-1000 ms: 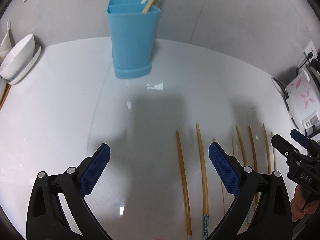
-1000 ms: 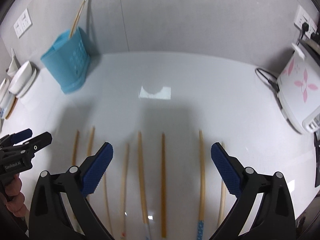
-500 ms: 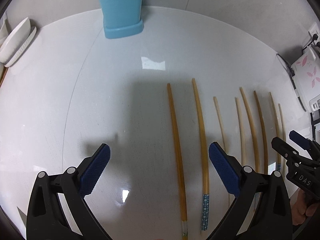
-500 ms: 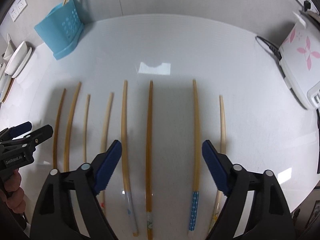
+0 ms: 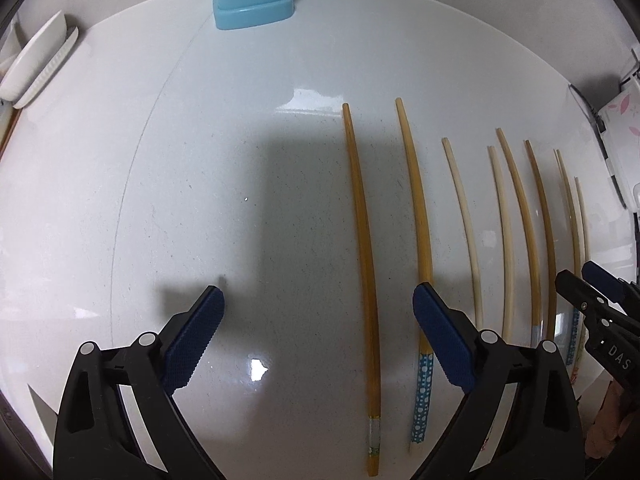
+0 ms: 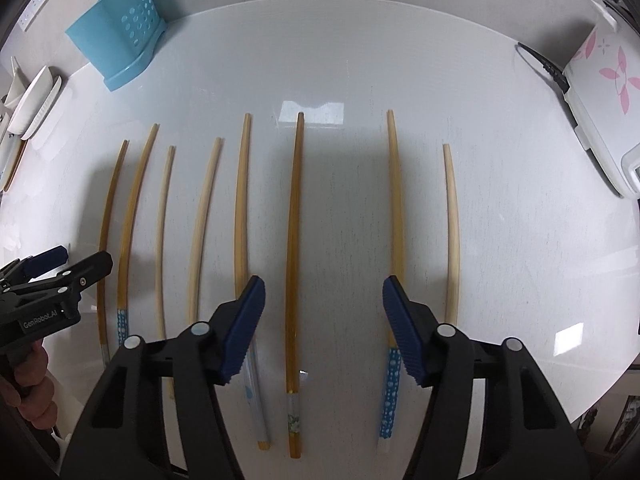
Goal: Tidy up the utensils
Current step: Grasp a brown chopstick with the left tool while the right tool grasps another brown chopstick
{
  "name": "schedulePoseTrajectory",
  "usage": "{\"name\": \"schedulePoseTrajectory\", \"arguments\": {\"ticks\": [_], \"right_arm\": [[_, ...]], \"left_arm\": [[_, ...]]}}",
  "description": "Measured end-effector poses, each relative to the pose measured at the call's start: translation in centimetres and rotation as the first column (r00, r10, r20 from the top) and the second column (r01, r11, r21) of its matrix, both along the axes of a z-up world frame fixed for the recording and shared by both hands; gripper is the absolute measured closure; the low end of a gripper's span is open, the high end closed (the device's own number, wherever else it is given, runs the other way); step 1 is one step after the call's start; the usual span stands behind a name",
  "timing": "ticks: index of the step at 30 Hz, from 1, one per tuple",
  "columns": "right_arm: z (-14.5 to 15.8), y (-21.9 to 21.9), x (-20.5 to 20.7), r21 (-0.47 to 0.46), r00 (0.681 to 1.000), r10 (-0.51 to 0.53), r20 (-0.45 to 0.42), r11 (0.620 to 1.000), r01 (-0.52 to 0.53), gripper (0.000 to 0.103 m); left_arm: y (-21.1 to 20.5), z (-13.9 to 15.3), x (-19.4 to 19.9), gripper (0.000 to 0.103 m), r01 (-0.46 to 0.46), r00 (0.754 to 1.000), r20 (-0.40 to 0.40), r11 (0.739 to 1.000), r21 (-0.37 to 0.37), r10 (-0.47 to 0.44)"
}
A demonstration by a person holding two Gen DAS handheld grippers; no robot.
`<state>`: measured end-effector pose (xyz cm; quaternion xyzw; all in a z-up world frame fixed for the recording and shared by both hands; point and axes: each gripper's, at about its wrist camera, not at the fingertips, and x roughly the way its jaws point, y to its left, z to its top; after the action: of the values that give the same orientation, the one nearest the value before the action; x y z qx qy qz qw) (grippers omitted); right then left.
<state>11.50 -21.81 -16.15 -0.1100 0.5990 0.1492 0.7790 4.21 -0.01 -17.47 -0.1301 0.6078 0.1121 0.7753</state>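
Chopsticks, eight, laid side by side in a loose row on white table (image 6: 400, 60), tips toward far wall, none touching. Amber chopstick with floral band (image 6: 293, 272) between pads of right gripper (image 6: 324, 332); jaws closing, not yet pressing on it; neighbouring sticks just outside either pad. Amber chopstick with patterned end (image 5: 366, 280) between fingers of left gripper (image 5: 318, 338); jaws wide but closing slightly, pads clear of it; blue-dotted chopstick (image 5: 420, 248) passing under right-hand pad. Blue utensil holder (image 6: 120, 40), perforated wall, at far left of table, well apart from row, chopsticks standing in it. White dishes (image 6: 34, 100) stacked at left edge. White appliance with pink flowers (image 6: 600, 96) at right edge, cord attached
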Motion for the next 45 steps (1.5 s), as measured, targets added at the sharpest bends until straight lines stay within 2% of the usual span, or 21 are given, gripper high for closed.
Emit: {"name": "schedulePoseTrajectory", "arguments": {"ticks": [4,9,14,15,17,19,22,23,32,40,41,45], "right_arm": [[-0.3,0.1,-0.2,-0.007,1.0,0.006,-0.014,1.0,-0.006,0.054],[-0.7,0.4,-0.1,-0.011,1.0,0.012,-0.027,1.0,-0.012,0.061],[-1.0,0.6,-0.1,-0.018,0.999,0.017,-0.038,1.0,-0.018,0.072],[-1.0,0.6,-0.2,-0.02,0.999,0.016,-0.041,1.0,-0.017,0.074],[-1.2,0.8,-0.2,-0.019,0.999,0.017,-0.05,1.0,-0.018,0.08],[-1.2,0.9,-0.2,-0.025,0.998,0.019,-0.051,0.999,-0.02,0.083],[-1.1,1.1,0.0,-0.028,0.998,0.018,-0.056,0.999,-0.019,0.096],[-1.1,1.1,0.1,-0.026,0.998,0.016,-0.06,1.0,-0.017,0.096],[-0.5,1.1,0.5,-0.004,0.999,0.007,-0.052,1.0,-0.007,0.097],[0.8,1.5,0.7,0.014,1.0,0.007,-0.029,1.0,-0.006,0.097],[1.3,1.9,0.6,0.019,1.0,0.007,-0.024,1.0,-0.007,0.097],[2.3,2.5,0.6,0.036,1.0,0.01,0.0,0.999,-0.01,0.097]], "left_arm": [[-0.4,0.1,-0.2,0.019,0.008,1.0,-0.02,0.999,0.037,-0.008],[-1.4,0.4,0.4,0.04,0.035,0.999,-0.033,0.997,0.07,-0.032],[-2.7,0.7,0.3,0.072,0.053,0.997,-0.053,0.996,0.068,-0.049],[-2.7,0.8,0.3,0.075,0.052,0.997,-0.056,0.996,0.067,-0.049],[-2.9,0.8,0.2,0.094,0.055,0.997,-0.062,0.997,0.063,-0.051],[-2.9,0.9,0.3,0.096,0.058,0.996,-0.068,0.997,0.053,-0.055],[-3.0,0.9,0.4,0.097,0.064,0.996,-0.068,0.997,0.04,-0.061],[-3.0,0.9,0.4,0.097,0.064,0.996,-0.066,0.997,0.037,-0.061],[-2.0,1.0,0.1,0.097,0.063,0.997,-0.046,0.998,0.019,-0.062],[-1.4,2.6,-0.6,0.097,0.061,0.998,-0.007,0.998,0.026,-0.061],[-1.6,3.3,-1.9,0.097,0.06,0.998,-0.001,0.998,0.026,-0.06],[-1.6,4.3,-2.7,0.097,0.055,0.998,0.024,0.998,0.032,-0.056]]}}
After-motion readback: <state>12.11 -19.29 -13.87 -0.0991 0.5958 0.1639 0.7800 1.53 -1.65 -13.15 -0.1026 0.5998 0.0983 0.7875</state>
